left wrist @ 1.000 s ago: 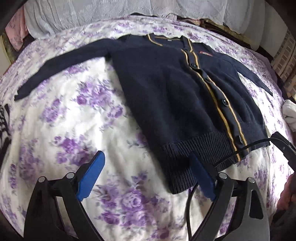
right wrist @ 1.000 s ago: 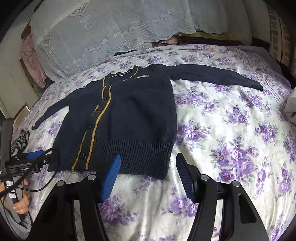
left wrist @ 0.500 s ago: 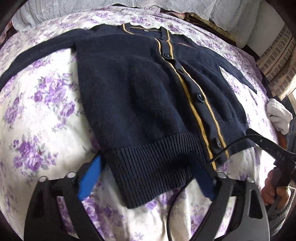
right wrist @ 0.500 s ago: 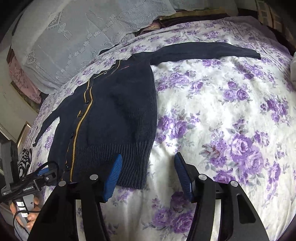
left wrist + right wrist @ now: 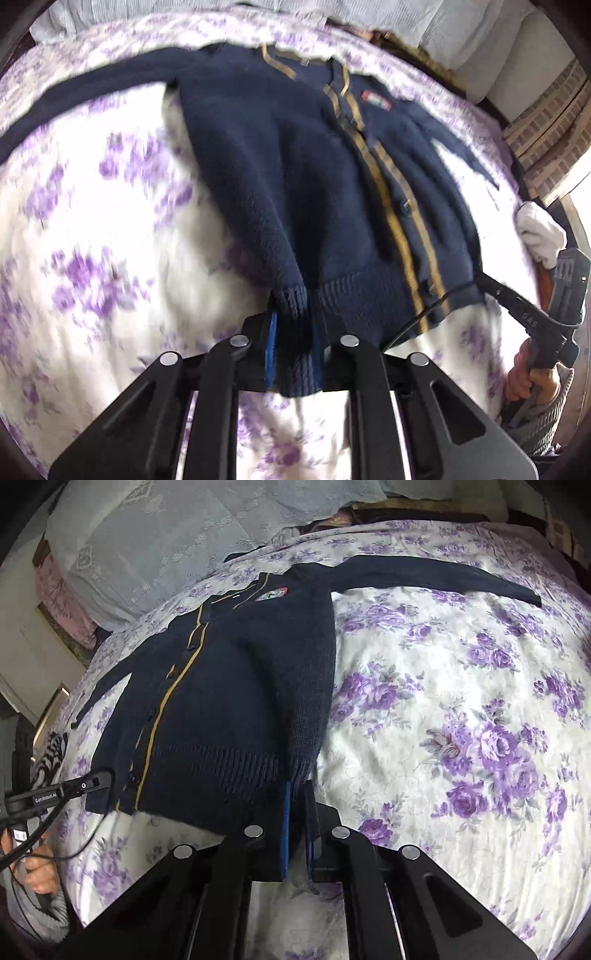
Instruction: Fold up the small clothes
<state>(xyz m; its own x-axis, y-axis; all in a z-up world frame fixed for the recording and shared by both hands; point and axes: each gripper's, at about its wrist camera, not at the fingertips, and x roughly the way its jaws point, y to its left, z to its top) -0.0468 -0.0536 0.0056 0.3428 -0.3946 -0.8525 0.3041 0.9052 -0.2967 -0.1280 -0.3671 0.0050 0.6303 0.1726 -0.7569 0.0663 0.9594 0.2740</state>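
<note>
Bed [image 5: 461,709]: the floral purple-and-white cover under everything you are handling.
Pillow [image 5: 177,535]: pale lace-patterned, at the head of the bed, beyond the cardigan's collar.
Cardigan [image 5: 236,686]: navy knit with yellow trim, buttoned, lying face up on the bed with its collar toward the pillow; one sleeve stretches out flat to each side; the ribbed hem is nearest you and lifted at both corners.
Badge [image 5: 272,593]: red-edged patch on the cardigan's chest, just below the collar.
Your left hand-held gripper [image 5: 293,354]: pads drawn narrow, pinching the cardigan's hem corner on your left side; this view is blurred.
Your right hand-held gripper [image 5: 297,827]: pads drawn narrow, pinching the cardigan's hem corner on your right side.
White cloth [image 5: 539,232]: bunched, beside the cardigan's right edge, near your right hand.
</note>
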